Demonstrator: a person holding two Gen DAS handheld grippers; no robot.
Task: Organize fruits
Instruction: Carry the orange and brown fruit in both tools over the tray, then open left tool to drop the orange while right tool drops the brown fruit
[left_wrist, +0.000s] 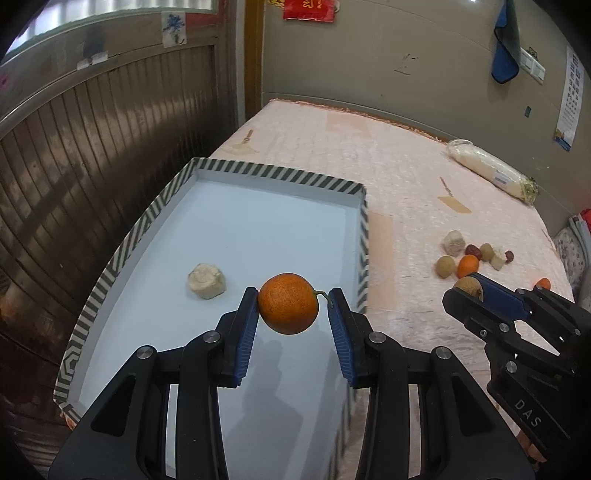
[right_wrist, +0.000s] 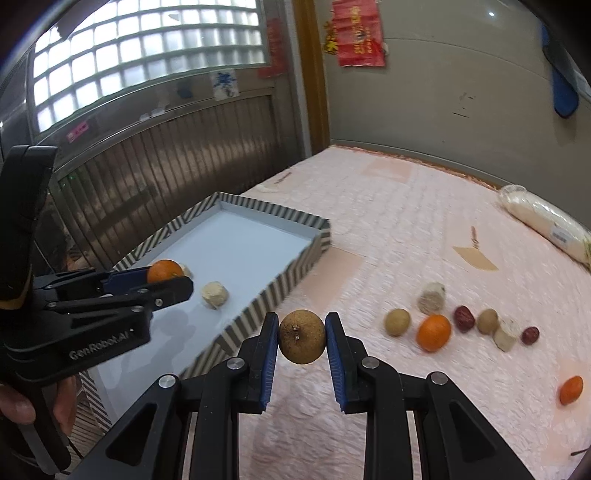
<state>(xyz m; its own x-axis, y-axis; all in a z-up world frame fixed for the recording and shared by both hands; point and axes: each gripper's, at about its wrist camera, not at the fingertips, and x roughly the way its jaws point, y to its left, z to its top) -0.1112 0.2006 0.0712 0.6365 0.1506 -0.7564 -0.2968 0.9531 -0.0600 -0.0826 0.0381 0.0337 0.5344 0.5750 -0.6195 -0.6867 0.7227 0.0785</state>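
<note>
Holding: I have fruit in both claws, over the bed.
Left claw (left_wrist: 292, 308): its jaws look parted around an orange (left_wrist: 288, 308). Left pad touches the fruit, right pad meets only the stem, so I can't tell if the grip is firm. It hangs above the near part of the tray.
Right claw (right_wrist: 301, 336): clamped on a brown round fruit (right_wrist: 302, 336), both pads against it, stem end facing my camera. It sits over the bedspread, just beside the tray's right wall.
Tray (left_wrist: 280, 175): striped rim, pale blue floor, lying on the bed's left side. One pale chunk (left_wrist: 206, 281) inside, near the left claw.
Pile (right_wrist: 461, 325): loose on the bedspread, right of the tray: an orange fruit (right_wrist: 434, 332), two tan round ones, two dark red ones, two pale chunks.
Stray: one more orange piece (right_wrist: 571, 390) nearer the right edge, apart from the pile.
Far side: a wrapped white roll (left_wrist: 491, 170) by the wall.
</note>
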